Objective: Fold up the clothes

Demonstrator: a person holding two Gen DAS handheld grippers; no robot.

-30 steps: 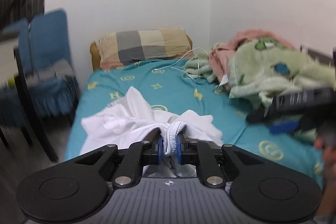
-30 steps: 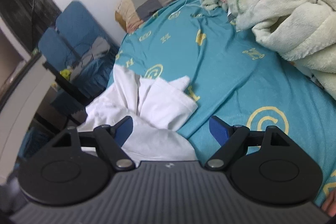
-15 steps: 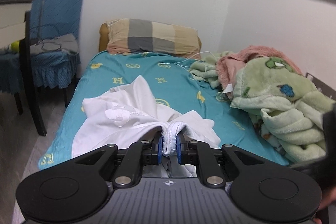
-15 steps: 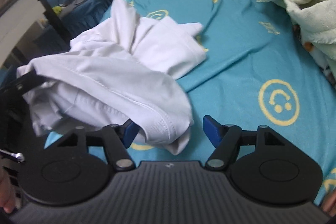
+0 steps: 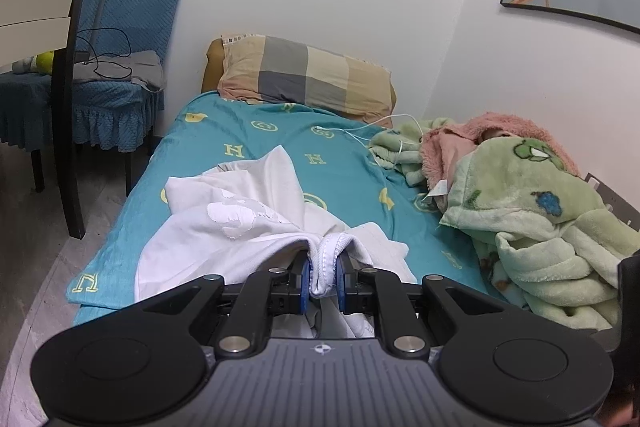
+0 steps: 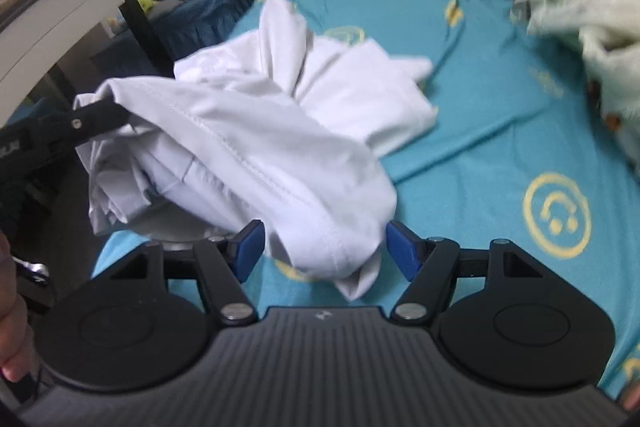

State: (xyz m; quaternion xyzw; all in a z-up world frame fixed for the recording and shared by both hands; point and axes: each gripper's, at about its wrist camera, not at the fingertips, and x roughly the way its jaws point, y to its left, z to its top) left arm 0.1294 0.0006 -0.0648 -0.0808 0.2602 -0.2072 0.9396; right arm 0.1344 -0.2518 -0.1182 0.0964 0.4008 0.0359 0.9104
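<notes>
Shirt (image 5: 248, 227) sits rumpled near the foot of the bed (image 5: 352, 163), one bunched edge pinched tight in the left claw (image 5: 322, 279), blue pads pressed on a thick roll of hem. Over on the other side, the right claw (image 6: 324, 251) stands wide, a drooping white fold hanging right between its pads (image 6: 250, 247) but not yet squeezed. Looks like the second grab is the job now: close on a single seam edge rather than the whole wad, well apart from the left grip, so the cloth can be pulled flat before any fold. Too much fabric in the jaws and it will stay a lump. Watch the surroundings: green blanket (image 5: 540, 227) heaped on the right side, pillow (image 5: 308, 75) at the head, a white cable (image 5: 360, 131) trailing across the sheet, chairs (image 5: 120, 39) beside the bed. Open teal sheet lies between shirt and blanket for spreading out.
</notes>
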